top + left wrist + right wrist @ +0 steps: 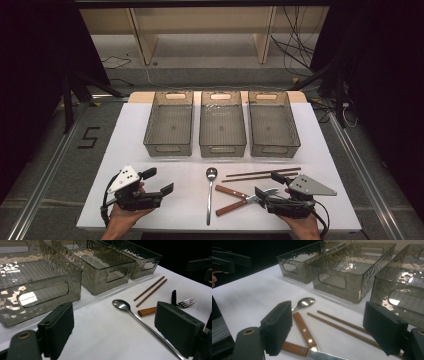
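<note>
Both grippers rest near the table's (150, 220) front edge, jaws spread wide and holding nothing. Bare white cloth lies ahead of the left gripper (159, 181). The spoon (210, 192) lies between them, while fork (246, 200), knife (234, 192) and chopsticks (262, 173) crowd just ahead of the right gripper (267, 184), short of three bins (222, 150).

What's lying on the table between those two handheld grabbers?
In the high view, between the left gripper and the right gripper lie a long spoon and two crossed wooden-handled utensils. One is a fork.
</note>
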`<state>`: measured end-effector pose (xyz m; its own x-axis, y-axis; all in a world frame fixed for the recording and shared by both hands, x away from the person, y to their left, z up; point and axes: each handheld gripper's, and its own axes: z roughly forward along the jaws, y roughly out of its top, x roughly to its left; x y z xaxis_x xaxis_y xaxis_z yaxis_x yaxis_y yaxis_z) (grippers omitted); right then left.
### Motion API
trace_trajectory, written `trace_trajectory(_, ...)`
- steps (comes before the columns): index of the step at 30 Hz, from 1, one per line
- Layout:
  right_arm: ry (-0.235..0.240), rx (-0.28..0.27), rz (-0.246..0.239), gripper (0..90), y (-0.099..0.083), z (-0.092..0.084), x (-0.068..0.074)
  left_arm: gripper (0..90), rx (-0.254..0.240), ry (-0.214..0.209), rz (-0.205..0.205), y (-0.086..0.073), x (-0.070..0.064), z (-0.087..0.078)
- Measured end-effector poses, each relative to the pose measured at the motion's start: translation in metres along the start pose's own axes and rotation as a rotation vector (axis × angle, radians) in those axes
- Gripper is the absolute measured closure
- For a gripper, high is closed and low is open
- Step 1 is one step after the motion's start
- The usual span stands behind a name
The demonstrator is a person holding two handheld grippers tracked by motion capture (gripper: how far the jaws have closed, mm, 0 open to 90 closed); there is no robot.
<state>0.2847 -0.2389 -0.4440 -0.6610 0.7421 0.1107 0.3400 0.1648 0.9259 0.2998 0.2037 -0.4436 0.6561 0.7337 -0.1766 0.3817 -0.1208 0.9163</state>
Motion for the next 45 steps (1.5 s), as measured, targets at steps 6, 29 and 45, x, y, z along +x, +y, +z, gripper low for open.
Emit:
trace_trajectory(6, 0.001, 0.013, -0.009, 25.3, 0.002, 0.0, -0.002, 15.7, 0.002, -0.003, -0.002, 0.0, 0.0, 0.0)
trace_trajectory(29, 0.016, 0.159, -0.153, 28.3, 0.028, 0.001, -0.013, 15.6, 0.003, -0.003, -0.003, 0.0, 0.0, 0.001)
trace_trajectory(45, 0.065, 0.54, -0.367, 36.4, 0.066, 0.035, -0.043, 15.6, -0.001, -0.002, -0.006, 0.0, 0.0, 0.001)
